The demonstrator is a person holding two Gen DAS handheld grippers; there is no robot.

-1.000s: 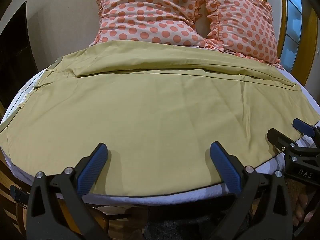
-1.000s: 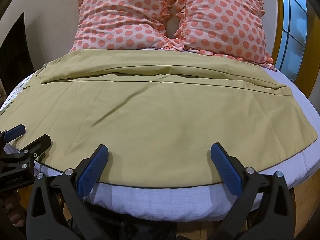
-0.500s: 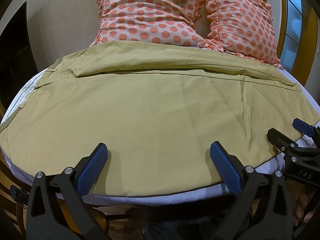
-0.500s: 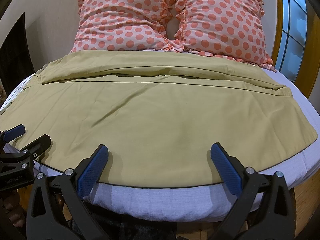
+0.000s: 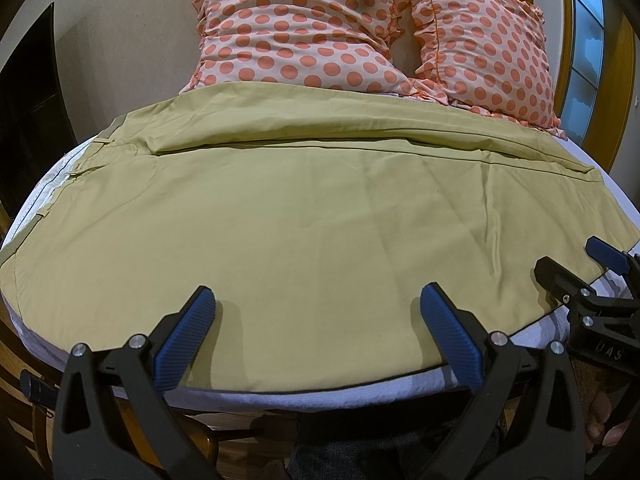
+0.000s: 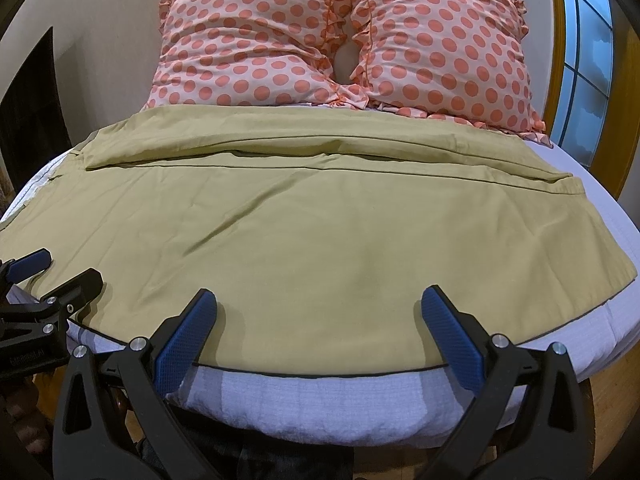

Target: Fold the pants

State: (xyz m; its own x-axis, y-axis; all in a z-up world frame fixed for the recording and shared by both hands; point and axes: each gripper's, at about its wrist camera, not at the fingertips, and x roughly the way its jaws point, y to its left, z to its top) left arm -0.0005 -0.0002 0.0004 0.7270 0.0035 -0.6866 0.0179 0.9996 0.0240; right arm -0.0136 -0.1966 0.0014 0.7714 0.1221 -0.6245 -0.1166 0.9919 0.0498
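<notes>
Left wrist view, khaki pants [image 5: 312,216] spread ahead, left gripper [image 5: 316,322] — right gripper [image 6: 318,322] alike — released, empty.

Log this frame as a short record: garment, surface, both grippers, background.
garment: khaki pants spread flat, one leg folded over the other, waistband at the left
surface: bed with white sheet, showing past the near edge
left gripper: open, over the near edge, holding nothing
right gripper: open, over the near edge, holding nothing
background: two polka-dot pillows at the head
</notes>
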